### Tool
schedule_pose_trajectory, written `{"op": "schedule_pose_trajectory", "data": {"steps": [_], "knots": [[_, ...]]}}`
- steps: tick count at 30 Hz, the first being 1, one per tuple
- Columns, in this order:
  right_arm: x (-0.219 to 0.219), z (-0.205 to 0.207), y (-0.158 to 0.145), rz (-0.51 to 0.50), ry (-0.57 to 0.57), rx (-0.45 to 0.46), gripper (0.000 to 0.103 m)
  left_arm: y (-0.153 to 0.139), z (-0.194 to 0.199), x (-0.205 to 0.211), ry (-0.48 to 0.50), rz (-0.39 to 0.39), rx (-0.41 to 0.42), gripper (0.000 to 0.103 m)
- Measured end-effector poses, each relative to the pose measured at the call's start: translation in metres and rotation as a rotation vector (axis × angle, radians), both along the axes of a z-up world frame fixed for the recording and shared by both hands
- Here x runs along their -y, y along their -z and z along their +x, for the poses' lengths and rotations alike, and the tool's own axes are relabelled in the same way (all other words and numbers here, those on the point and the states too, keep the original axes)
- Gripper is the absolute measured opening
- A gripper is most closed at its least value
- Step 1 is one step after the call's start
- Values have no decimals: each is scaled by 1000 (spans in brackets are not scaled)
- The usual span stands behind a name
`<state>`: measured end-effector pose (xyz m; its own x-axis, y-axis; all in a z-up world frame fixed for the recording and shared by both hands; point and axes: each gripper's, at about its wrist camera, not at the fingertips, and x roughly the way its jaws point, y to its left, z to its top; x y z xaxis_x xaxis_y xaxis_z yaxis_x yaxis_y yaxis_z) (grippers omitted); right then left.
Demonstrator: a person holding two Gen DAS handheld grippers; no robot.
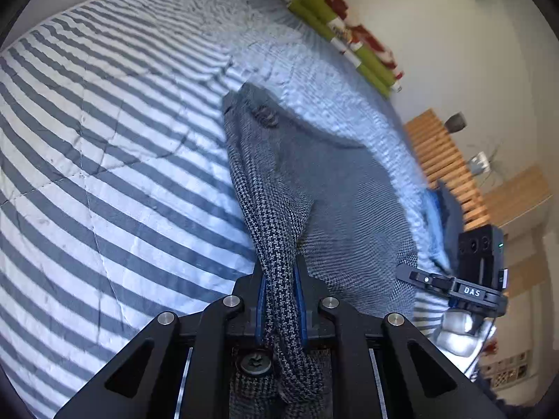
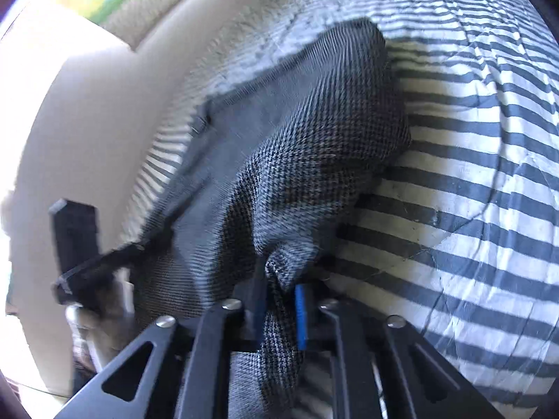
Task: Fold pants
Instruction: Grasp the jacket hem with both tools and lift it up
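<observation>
Grey houndstooth pants (image 1: 328, 188) lie partly lifted over a striped bedspread (image 1: 104, 160). My left gripper (image 1: 279, 276) is shut on a bunched edge of the pants, which runs between its blue-padded fingers. Its camera also shows the right gripper (image 1: 450, 286) at the pants' right edge. In the right wrist view, my right gripper (image 2: 279, 296) is shut on another fold of the pants (image 2: 297, 139), and the cloth hangs forward in a blurred heap over the bedspread (image 2: 471, 209). The left gripper (image 2: 80, 244) shows as a dark, blurred shape at the left.
Green and red cushions (image 1: 349, 35) line the far edge of the bed by a white wall. A slatted wooden bench (image 1: 440, 160) and a pale cabinet (image 1: 517, 195) stand at the right. A beige padded headboard (image 2: 87, 122) runs along the left of the right wrist view.
</observation>
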<state>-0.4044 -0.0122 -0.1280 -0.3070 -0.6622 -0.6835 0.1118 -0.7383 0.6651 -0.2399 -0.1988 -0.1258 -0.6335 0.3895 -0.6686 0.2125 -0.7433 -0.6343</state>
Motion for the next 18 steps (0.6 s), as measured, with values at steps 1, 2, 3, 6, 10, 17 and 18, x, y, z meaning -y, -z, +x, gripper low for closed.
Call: {"op": "schedule_pose_trajectory", "data": {"steps": [1, 2, 3, 6, 10, 17, 18], "knots": [[-9, 7, -12, -35, 19, -24, 7, -11, 6, -1, -4, 20, -27, 13], [-17, 16, -25, -67, 24, -54, 7, -22, 11, -4, -3, 32, -53, 13], [-22, 25, -38, -89, 25, -85, 6, -39, 18, -9, 3, 42, -90, 13], [-38, 60, -84, -97, 39, -187, 6, -87, 38, -29, 28, 40, -189, 11], [-64, 106, -139, -138, 75, -285, 6, -147, 72, -66, 78, 23, -302, 11], [-105, 209, -201, -98, 102, -386, 5, -200, 124, -139, 197, -4, -336, 11], [-108, 220, -206, -88, 107, -393, 5, -203, 128, -144, 209, 5, -331, 11]]}}
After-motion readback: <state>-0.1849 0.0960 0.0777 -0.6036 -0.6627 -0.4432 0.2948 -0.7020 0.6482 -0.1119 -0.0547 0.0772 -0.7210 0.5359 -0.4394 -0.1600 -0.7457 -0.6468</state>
